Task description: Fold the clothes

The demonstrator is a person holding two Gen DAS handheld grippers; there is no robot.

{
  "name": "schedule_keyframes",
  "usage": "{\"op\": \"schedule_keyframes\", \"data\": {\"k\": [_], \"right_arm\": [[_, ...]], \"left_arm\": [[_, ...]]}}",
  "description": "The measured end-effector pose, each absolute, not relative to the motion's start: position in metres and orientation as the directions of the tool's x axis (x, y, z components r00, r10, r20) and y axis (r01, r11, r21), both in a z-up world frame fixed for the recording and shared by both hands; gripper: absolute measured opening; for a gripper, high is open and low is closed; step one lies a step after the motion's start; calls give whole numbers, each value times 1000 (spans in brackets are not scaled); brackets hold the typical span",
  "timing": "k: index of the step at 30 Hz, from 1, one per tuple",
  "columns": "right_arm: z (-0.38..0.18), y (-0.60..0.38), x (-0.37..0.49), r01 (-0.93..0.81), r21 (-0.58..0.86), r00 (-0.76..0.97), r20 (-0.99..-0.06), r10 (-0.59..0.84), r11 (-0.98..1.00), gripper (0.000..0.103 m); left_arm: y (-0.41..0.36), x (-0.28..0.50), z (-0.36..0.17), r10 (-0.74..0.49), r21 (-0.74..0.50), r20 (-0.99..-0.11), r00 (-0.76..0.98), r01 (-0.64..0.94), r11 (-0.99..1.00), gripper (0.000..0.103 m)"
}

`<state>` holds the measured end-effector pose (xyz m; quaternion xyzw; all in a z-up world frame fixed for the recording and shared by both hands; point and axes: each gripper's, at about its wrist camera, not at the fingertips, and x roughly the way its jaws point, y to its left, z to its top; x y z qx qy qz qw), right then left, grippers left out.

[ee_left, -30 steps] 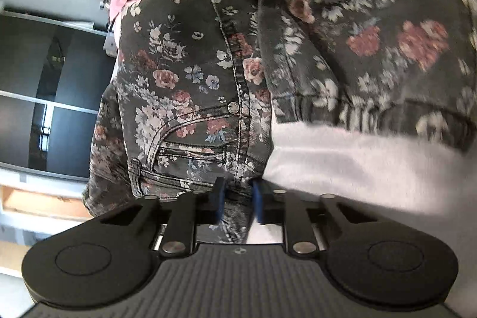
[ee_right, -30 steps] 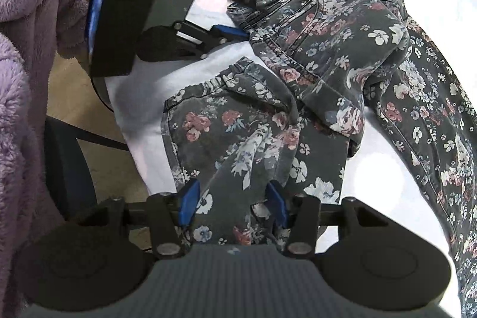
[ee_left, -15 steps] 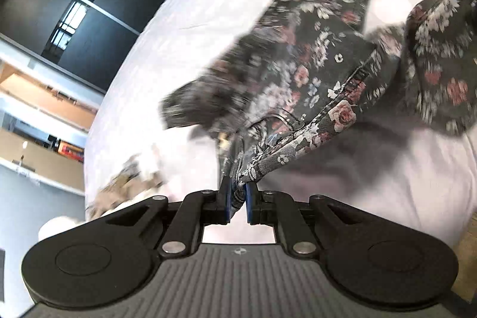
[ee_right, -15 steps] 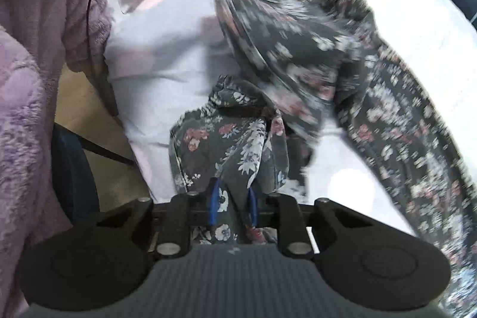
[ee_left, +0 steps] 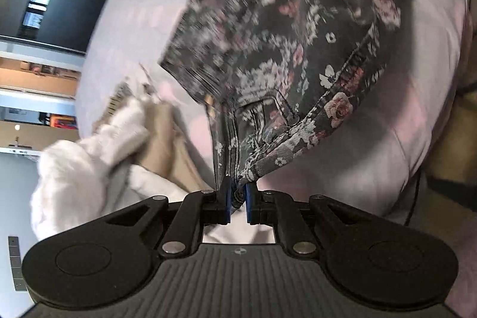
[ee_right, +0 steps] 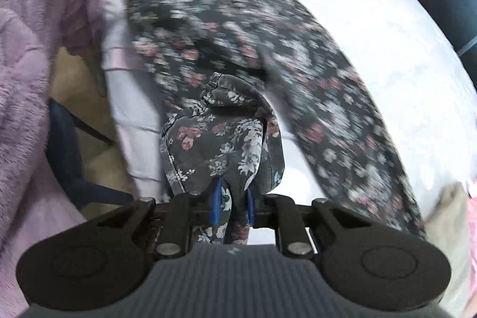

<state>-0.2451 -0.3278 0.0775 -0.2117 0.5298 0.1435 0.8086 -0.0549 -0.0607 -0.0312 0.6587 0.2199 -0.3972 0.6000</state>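
Floral jeans point(ee_right: 226, 139): dark charcoal denim, pink-red roses and white-grey blossoms all over; I see same print in left view point(ee_left: 286, 49). Bed sheet point(ee_right: 387, 49): pale lilac-white, plain. Left gripper point(ee_left: 237, 197): black body, blue pads point(ee_left: 227, 195). Right gripper point(ee_right: 232, 204): black, blue pads point(ee_right: 215, 204) too. Fluffy garment point(ee_left: 86, 157): white. Beside it, cloth point(ee_left: 167, 145): plain tan. My sleeve point(ee_right: 21, 49): fuzzy lavender.
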Motion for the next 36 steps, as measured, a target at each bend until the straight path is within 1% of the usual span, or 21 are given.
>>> {"op": "schedule_keyframes", "data": {"k": [5,8,11,14,16,19,24,25,26,27,30,31,33,36], "right_arm": [[96,-381,-244,-264,-270,408,-901,-146,926,15],[105,-414,-246,-138,-321,393,-886,-246,937,15],[113,-445,-257,-38,-336,389,-872,-296,941,14],[116,-476,-270,77,-319,387,-864,-323,945,14],[110,-494,-279,153,-306,361,-868,-341,940,14],[86,-521,-288,250,-286,306,-883,-356,925,14],[42,-558,-300,398,-224,221,-918,-330,890,15],[35,-564,-301,421,-219,205,-922,-328,880,17],[28,-568,-301,446,-226,183,-924,-335,866,25],[21,-573,-302,470,-232,161,-926,-341,852,41],[3,-582,-301,505,-328,55,-911,-409,798,41],[1,-585,-304,523,-333,43,-909,-415,785,40],[7,-589,-309,568,-304,71,-908,-413,765,40],[18,-586,-304,601,-219,163,-908,-386,769,40]], "left_arm": [[-57,-48,-62,-131,613,-788,601,747,-260,7],[-56,-46,-72,-111,596,-800,590,758,-267,7],[-61,-43,-83,-90,578,-811,578,767,-279,7],[-60,-43,-89,-67,561,-820,569,775,-291,7],[-59,-43,-93,-58,555,-822,566,775,-301,7],[-59,-42,-95,-48,545,-827,560,779,-310,7],[-59,-44,-95,-51,541,-829,556,776,-325,7],[-60,-44,-96,-52,543,-828,559,773,-329,7],[-60,-45,-96,-51,545,-825,562,770,-331,7],[-60,-45,-97,-50,546,-825,563,769,-332,7],[-61,-43,-99,-44,540,-828,559,774,-331,7],[-61,-42,-99,-42,538,-830,557,776,-330,7],[-62,-41,-100,-39,532,-833,551,781,-328,7],[-64,-40,-101,-29,521,-839,543,787,-330,7]]}}
